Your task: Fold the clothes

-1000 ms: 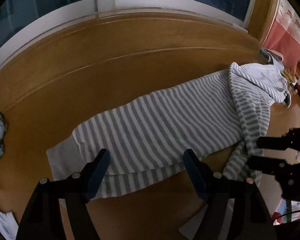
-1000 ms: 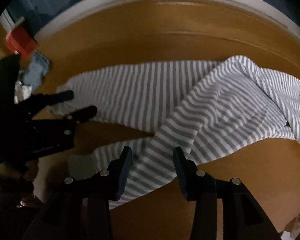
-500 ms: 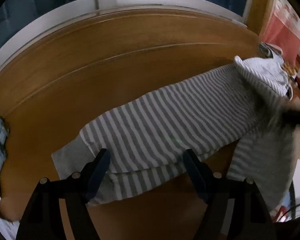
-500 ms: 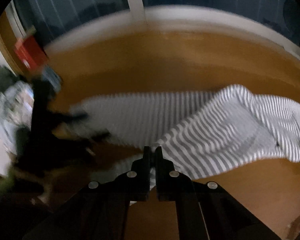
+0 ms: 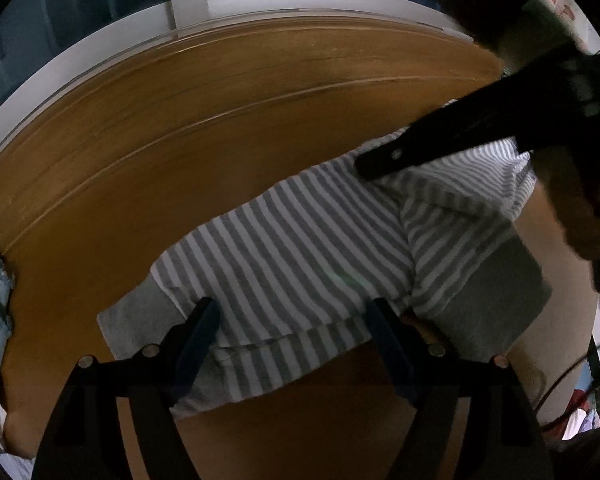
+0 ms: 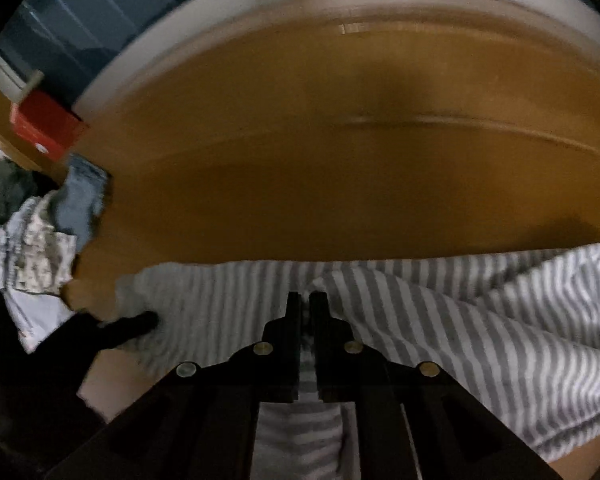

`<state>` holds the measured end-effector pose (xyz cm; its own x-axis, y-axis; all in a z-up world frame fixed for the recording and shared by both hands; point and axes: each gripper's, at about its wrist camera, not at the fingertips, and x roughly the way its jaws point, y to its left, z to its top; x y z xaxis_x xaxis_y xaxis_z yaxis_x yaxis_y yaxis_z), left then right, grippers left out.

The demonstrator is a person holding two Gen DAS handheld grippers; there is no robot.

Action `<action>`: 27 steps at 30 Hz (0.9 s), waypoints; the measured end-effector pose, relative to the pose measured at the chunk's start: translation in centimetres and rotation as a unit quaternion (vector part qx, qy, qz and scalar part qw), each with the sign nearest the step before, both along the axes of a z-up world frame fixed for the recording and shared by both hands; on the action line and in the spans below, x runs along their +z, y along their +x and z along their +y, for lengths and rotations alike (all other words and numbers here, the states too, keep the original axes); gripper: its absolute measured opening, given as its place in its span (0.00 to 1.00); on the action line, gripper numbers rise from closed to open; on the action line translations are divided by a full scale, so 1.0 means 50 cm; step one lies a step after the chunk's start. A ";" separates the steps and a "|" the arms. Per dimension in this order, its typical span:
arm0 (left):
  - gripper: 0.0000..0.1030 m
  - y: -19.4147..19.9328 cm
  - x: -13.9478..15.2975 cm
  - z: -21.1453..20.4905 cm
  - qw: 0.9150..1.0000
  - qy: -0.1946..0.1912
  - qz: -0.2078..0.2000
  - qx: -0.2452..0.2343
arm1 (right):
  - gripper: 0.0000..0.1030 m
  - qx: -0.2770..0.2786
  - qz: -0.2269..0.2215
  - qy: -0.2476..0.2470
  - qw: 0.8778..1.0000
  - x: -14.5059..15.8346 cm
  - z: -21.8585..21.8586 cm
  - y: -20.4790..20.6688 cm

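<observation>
Striped garment point(image 6: 440, 320) edge under right claw point(image 6: 306, 300)

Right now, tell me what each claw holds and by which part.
The right claw pinches the grey-and-white striped cotton shirt by its sleeve, folding it over the body. The left claw hangs open above the hem, holding nothing.

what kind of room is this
Probably a room in a home: a wooden table under a dark window, a striped garment spread on it, and a laundry pile beside it.
</observation>
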<state>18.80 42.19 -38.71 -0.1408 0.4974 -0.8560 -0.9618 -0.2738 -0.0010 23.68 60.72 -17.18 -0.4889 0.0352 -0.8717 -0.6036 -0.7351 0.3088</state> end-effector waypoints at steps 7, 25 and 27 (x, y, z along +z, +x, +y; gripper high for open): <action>0.74 -0.008 0.008 -0.014 1.000 -0.010 -0.008 0.016 | 0.21 -0.017 0.005 0.012 1.000 0.039 -0.023 0.037; 0.74 -0.038 0.031 -0.065 0.998 -0.037 0.010 0.046 | 0.21 -0.089 0.002 0.064 0.994 0.006 -0.175 0.269; 0.74 -0.043 0.022 -0.072 0.998 -0.041 0.005 0.037 | 0.07 -0.091 0.000 0.062 0.994 0.016 -0.181 0.254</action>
<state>16.66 38.60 -37.60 -0.1833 0.4137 -0.8918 -0.9386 -0.3432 0.0338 36.38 51.67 -16.37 -0.4645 0.2305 -0.8550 -0.7301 -0.6460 0.2225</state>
